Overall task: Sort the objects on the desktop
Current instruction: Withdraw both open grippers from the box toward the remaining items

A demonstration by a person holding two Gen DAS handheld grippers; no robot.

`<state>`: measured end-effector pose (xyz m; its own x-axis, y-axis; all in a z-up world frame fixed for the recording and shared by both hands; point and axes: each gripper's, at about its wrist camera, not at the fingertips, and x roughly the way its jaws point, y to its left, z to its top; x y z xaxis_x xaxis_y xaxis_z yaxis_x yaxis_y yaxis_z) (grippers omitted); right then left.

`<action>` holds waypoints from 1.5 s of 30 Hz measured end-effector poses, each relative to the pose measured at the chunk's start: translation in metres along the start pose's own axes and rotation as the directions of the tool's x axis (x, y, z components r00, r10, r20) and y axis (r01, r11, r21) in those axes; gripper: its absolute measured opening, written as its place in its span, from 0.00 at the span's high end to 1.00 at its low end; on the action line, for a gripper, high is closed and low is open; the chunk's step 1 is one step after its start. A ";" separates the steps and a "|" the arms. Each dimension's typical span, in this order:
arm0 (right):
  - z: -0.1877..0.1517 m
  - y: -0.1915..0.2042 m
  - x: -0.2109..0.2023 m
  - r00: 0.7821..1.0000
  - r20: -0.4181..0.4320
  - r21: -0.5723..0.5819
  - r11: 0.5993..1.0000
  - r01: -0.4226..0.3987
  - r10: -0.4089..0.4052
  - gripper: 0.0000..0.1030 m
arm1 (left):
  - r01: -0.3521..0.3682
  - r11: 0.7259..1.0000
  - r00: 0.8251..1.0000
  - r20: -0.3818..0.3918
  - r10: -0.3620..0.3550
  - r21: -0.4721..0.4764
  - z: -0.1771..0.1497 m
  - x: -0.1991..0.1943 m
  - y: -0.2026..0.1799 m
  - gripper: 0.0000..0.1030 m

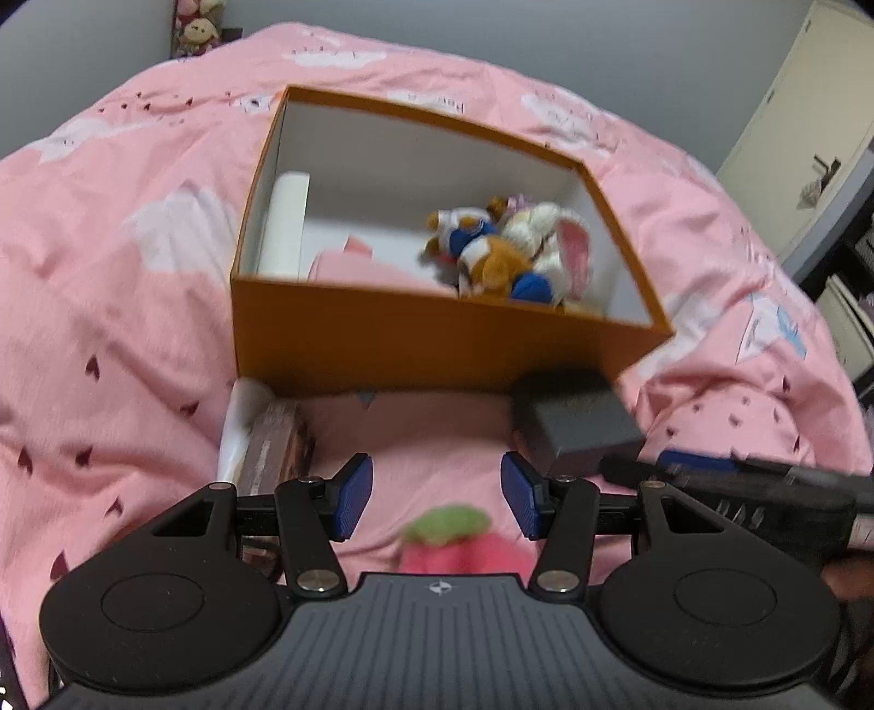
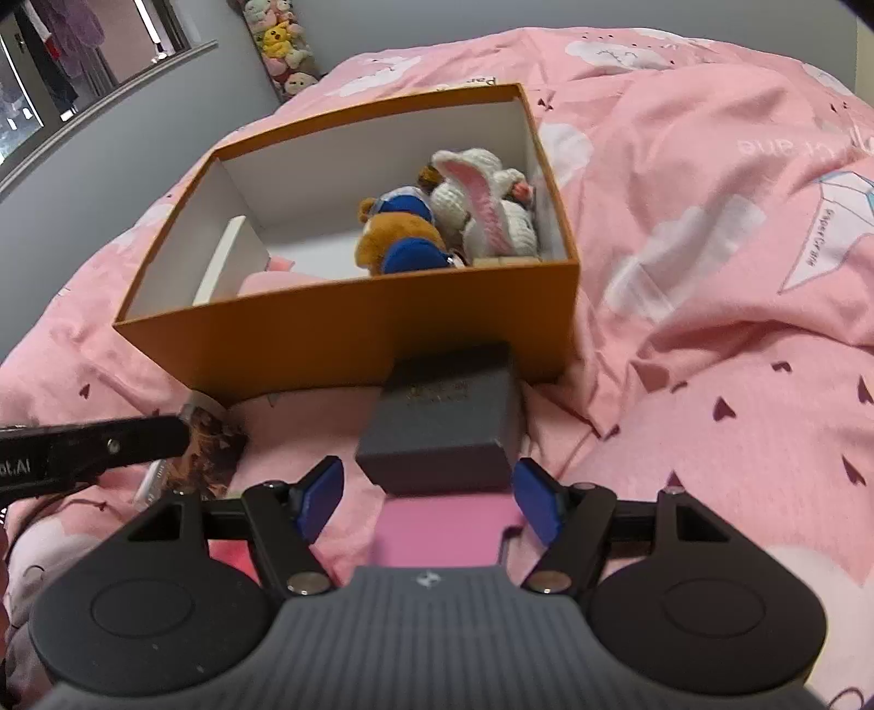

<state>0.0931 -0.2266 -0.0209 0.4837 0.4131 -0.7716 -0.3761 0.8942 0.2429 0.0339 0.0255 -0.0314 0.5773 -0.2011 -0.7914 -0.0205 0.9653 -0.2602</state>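
An open orange box [image 1: 382, 338] [image 2: 306, 338] sits on the pink bedding and holds a brown-and-blue plush [image 1: 491, 262] [image 2: 399, 240], a white bunny plush [image 1: 551, 235] [image 2: 486, 213] and a pink item. A small grey box [image 1: 579, 420] [image 2: 448, 426] lies just in front of it. My left gripper [image 1: 437, 500] is open and empty above a strawberry plush [image 1: 453, 540]. My right gripper [image 2: 429, 500] is open, its fingers just short of the grey box, with a pink flat object [image 2: 442, 530] below it. A brown patterned pack [image 1: 273, 448] [image 2: 210, 448] lies to the left.
Pink bedding [image 1: 109, 327] [image 2: 710, 327] covers the whole surface in soft folds. A white divider piece [image 1: 284, 224] stands inside the box at its left. Stuffed toys [image 2: 281, 43] sit by the grey wall. A cabinet [image 1: 792, 120] stands at the right.
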 end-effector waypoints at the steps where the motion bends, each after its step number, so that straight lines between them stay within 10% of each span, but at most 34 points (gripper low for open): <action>1: -0.001 -0.001 -0.001 1.000 0.004 0.004 1.000 0.003 -0.003 0.30 | -0.003 1.000 1.000 -0.008 0.003 0.007 -0.002 0.000 0.000 0.41; 30: -0.013 0.010 0.001 0.998 -0.059 -0.078 0.996 -0.032 0.028 0.33 | 0.036 0.998 0.986 -0.168 -0.025 0.058 -0.009 -0.008 0.020 0.37; 45: -0.015 0.033 0.018 0.986 -0.123 -0.156 0.979 -0.132 0.113 0.48 | -0.101 0.993 0.989 -0.098 0.108 0.065 -0.010 0.007 0.041 0.40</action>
<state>0.0774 -0.1921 -0.0350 0.3370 0.4868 -0.8059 -0.5553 0.7940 0.2474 0.0294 0.0615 -0.0533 0.4886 -0.1115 -0.8653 -0.0256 0.9895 -0.1419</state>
